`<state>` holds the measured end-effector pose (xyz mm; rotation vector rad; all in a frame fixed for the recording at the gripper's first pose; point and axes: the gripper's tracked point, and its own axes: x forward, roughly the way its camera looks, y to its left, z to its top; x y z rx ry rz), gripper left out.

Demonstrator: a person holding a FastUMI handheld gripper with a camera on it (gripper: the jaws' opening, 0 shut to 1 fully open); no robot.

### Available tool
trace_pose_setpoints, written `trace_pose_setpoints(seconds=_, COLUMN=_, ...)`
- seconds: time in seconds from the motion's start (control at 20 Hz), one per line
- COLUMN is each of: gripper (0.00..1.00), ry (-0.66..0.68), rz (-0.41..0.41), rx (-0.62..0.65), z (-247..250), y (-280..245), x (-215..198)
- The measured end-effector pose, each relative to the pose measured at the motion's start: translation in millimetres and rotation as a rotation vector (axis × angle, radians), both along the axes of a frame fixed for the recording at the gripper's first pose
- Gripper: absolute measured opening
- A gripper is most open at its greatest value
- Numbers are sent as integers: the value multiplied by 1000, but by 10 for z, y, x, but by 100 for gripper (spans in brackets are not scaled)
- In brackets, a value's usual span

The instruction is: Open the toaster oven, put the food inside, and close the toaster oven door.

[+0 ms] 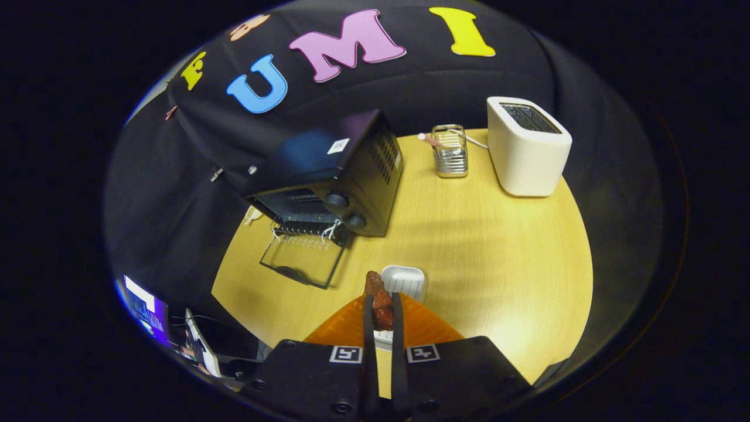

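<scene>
Two fingers of the gripper (382,310) are clamped on the food (379,299), a reddish-brown piece raised over a small white dish (404,278). Ahead and left of the dish the oven (334,170) stands with its door (302,261) dropped flat onto the table (498,252); bare tabletop lies between dish and door. Its cavity is dark and hard to make out. Well beyond the dish, right of the oven, a wire holder (450,151) with a stick in it stands beside a white toaster (527,146) near the table's far edge.
</scene>
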<state>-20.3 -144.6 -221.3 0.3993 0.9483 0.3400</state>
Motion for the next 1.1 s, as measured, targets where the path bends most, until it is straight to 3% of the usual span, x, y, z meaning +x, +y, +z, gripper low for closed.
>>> trace_pose_setpoints(seconds=0.25, gripper=13, ry=-92, rz=-22, rx=31, z=540, y=535, x=-85)
trace_pose_setpoints(seconds=0.55, gripper=13, ry=-156, rz=-26, rx=101, z=830, y=1406, x=-35)
trace_pose_setpoints(seconds=0.8, gripper=12, ry=-194, rz=-43, rx=138, z=807, y=2007, x=216)
trace_pose_setpoints(seconds=1.1, gripper=13, ry=-230, rz=-161, rx=131, z=416, y=2319, x=789)
